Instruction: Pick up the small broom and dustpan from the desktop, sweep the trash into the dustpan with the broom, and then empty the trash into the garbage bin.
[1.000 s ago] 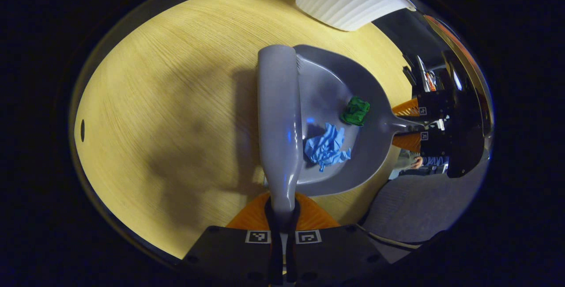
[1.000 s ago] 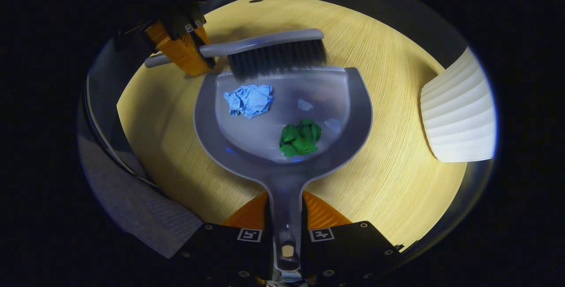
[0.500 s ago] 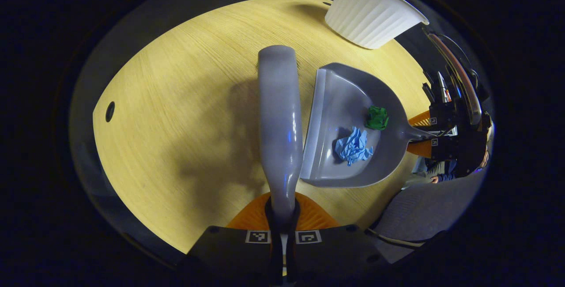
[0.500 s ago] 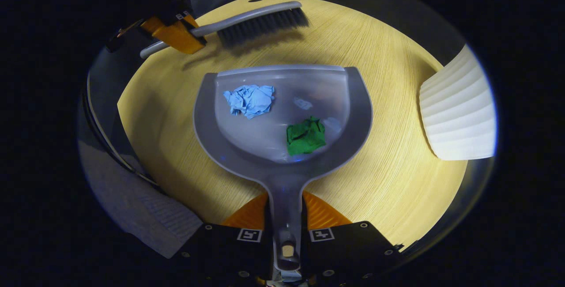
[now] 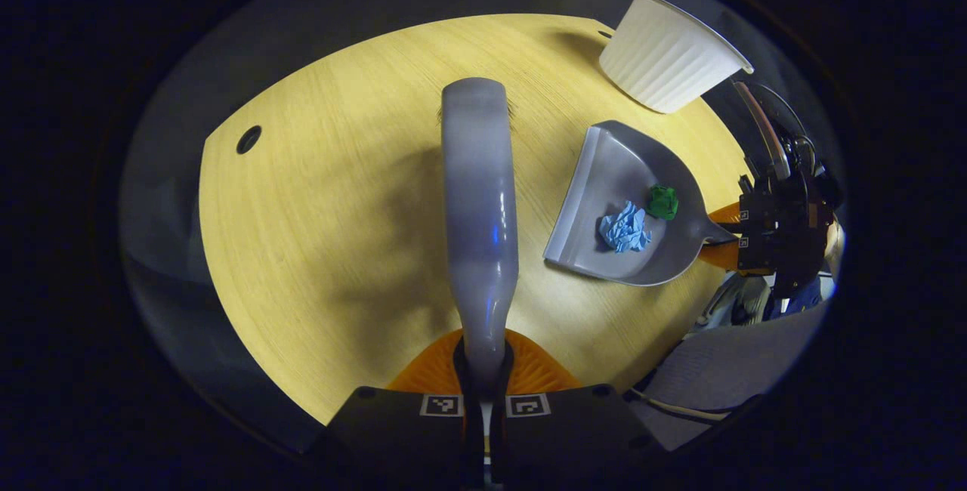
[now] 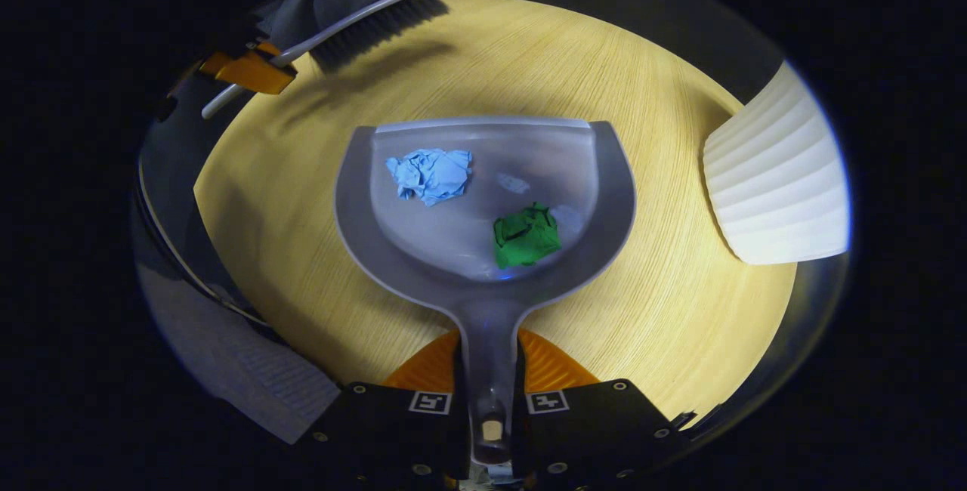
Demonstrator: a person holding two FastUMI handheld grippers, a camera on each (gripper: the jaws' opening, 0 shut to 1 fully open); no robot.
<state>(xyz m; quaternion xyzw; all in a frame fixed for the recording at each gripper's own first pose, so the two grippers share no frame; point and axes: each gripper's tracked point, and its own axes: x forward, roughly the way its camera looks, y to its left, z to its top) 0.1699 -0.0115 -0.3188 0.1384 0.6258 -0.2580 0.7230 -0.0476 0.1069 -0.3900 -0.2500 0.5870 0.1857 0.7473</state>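
In the left gripper view my left gripper [image 5: 483, 355] is shut on the handle of the grey broom [image 5: 480, 204], which points away from me above the wooden table [image 5: 325, 211]. The grey dustpan [image 5: 604, 174] lies off to its right, apart from the broom. In the right gripper view my right gripper [image 6: 489, 366] is shut on the handle of the dustpan [image 6: 619, 196]. A crumpled blue paper [image 6: 430, 174] and a crumpled green paper [image 6: 526, 236] rest inside the pan. The broom [image 6: 370, 19] hangs at the far upper left with the left gripper [image 6: 245, 72] on it.
A white ribbed garbage bin [image 6: 774, 181] stands on the table right of the dustpan; in the left gripper view the bin [image 5: 668, 57] sits beyond the pan. A cable hole [image 5: 248, 139] marks the table's far left. A grey chair seat [image 5: 718, 378] is beyond the near edge.
The broom has left the dustpan's mouth and drawn back and up, away from the pan. Both papers stay in the pan, which has hardly moved.
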